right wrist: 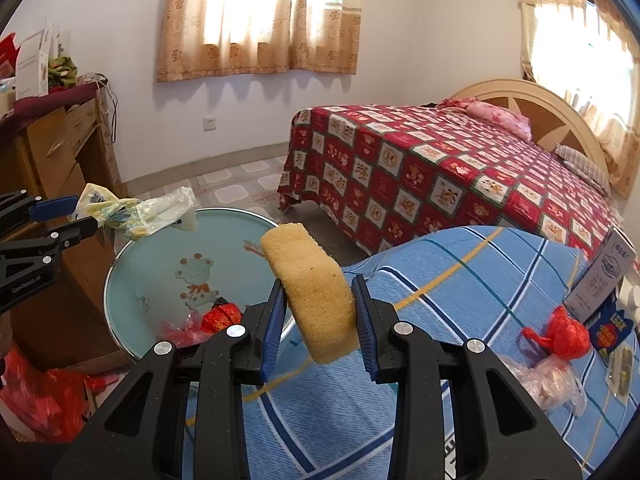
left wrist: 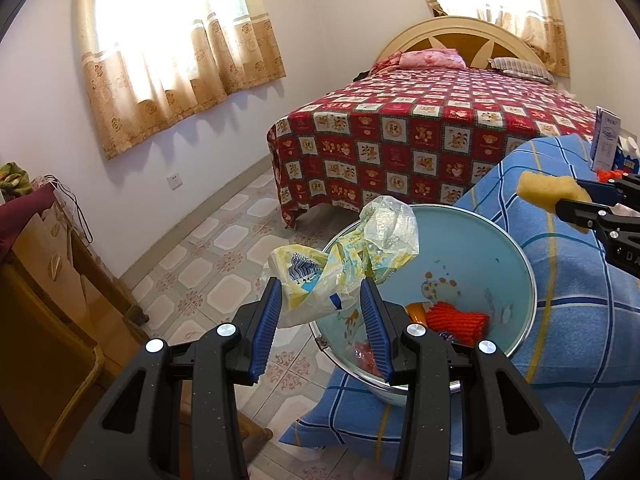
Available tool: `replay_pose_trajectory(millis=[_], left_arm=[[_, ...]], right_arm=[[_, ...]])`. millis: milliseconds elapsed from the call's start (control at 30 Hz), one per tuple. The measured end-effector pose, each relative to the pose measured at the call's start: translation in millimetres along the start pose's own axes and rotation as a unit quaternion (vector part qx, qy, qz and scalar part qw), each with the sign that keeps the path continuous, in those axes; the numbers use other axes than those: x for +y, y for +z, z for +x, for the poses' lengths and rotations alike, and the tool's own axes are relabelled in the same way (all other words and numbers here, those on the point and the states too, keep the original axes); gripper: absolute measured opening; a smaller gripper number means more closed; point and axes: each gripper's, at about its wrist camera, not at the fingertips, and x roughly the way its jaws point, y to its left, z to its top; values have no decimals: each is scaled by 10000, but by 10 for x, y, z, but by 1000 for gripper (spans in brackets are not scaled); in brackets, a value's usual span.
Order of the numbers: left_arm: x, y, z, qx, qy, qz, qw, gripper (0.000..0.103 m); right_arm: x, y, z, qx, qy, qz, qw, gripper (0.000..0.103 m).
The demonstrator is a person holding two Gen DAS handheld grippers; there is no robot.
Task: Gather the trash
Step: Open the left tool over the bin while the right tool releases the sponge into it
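My left gripper [left wrist: 320, 284] is shut on a crumpled yellow and clear plastic bag [left wrist: 352, 256], held above the left rim of a light blue basin [left wrist: 472, 240]. Inside the basin lie a red knitted piece [left wrist: 456, 316] and red wrappers. My right gripper [right wrist: 318, 280] is shut on a yellow sponge [right wrist: 308, 264], held just right of the basin [right wrist: 160, 256], above the blue checked cloth. The right wrist view shows the left gripper [right wrist: 86, 213] with the bag [right wrist: 148, 212] at the far left. In the left wrist view the right gripper [left wrist: 576, 196] and sponge [left wrist: 548, 190] come in from the right edge.
The basin rests on a blue checked cloth [right wrist: 440, 280], which also carries a red bag [right wrist: 564, 332], a clear bag [right wrist: 556, 380] and a white carton [right wrist: 604, 280]. A bed with a red patterned cover [left wrist: 400, 128] stands behind. A wooden dresser [right wrist: 60, 148] and red bags [right wrist: 40, 392] are on the left.
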Motion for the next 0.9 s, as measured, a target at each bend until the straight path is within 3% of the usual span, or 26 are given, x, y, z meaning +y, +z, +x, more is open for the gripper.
replay_pose_trajectory(millis=[900], left_arm=[[19, -9, 25, 8, -7, -13, 10000, 41]], right_arm=[[172, 8, 62, 30, 113, -112, 9999, 33]])
